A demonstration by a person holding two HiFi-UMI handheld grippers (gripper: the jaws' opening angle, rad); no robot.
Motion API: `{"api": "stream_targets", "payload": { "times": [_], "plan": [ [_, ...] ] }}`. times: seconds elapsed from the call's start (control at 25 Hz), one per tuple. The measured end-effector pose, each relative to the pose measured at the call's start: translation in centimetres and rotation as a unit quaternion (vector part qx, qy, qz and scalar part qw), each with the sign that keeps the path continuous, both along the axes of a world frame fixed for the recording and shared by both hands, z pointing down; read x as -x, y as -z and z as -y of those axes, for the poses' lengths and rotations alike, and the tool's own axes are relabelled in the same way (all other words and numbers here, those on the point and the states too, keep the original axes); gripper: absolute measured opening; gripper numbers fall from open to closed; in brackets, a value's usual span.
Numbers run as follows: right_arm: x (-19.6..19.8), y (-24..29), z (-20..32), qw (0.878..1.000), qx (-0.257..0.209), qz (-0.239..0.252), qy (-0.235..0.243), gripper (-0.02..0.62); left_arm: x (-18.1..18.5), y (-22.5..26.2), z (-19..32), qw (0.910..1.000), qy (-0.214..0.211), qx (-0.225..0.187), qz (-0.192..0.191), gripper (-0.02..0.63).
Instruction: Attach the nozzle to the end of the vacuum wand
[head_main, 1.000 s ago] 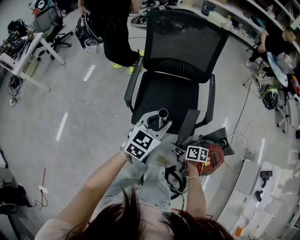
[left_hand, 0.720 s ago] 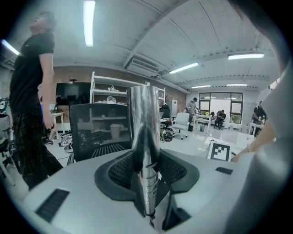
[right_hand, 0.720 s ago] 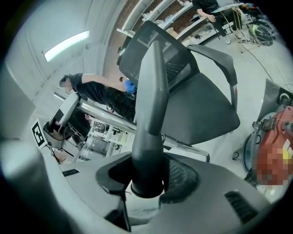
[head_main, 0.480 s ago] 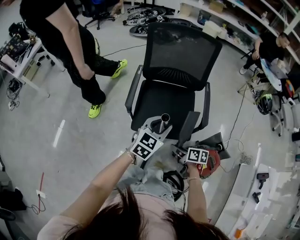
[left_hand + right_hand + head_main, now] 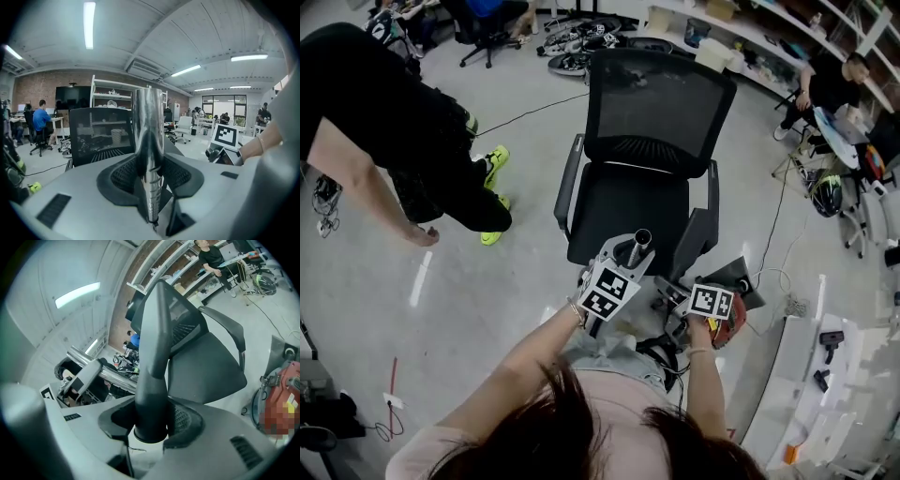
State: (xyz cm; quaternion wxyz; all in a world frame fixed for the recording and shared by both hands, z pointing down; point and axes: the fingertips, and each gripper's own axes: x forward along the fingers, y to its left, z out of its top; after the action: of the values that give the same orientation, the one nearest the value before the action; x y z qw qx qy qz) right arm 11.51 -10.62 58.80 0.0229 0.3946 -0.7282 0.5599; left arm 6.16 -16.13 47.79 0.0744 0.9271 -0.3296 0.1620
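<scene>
**Wand and nozzle held side by side, not joined**

The left gripper [image 5: 150,176] is clamped on the shiny metal wand [image 5: 147,126], which stands upright between its jaws. The right gripper [image 5: 152,425] grips the dark nozzle [image 5: 157,333] by its round base, with the narrow end up. The two parts are near each other but apart. Beyond them stands a black office chair [image 5: 649,112].

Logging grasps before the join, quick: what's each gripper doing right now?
Left gripper: shut on the wand.
Right gripper: shut on the nozzle.
</scene>
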Motion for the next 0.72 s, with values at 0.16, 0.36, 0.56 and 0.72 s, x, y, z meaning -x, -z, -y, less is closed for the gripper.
{"api": "stream_targets", "payload": {
  "times": [0.16, 0.36, 0.56, 0.72],
  "plan": [
    [-0.1, 1.9, 0.7, 1.000, -0.022, -0.002, -0.016, 0.169, -0.1, 0.2, 0.0, 1.0000, -0.003, -0.002, -0.003, 0.160],
    [-0.3, 4.3, 1.3, 0.998, -0.052, -0.006, -0.029, 0.169, -0.3, 0.2, 0.1, 0.9999, -0.012, 0.000, -0.006, 0.160],
    [-0.7, 6.3, 1.9, 0.996, -0.076, 0.000, -0.048, 0.169, -0.9, 0.4, 0.1, 0.9996, -0.025, -0.002, -0.010, 0.158],
    [-1.0, 7.9, 2.3, 0.994, -0.093, 0.006, -0.058, 0.169, -1.4, 0.4, 0.0, 0.9994, -0.034, -0.001, -0.012, 0.158]
  ]
}}
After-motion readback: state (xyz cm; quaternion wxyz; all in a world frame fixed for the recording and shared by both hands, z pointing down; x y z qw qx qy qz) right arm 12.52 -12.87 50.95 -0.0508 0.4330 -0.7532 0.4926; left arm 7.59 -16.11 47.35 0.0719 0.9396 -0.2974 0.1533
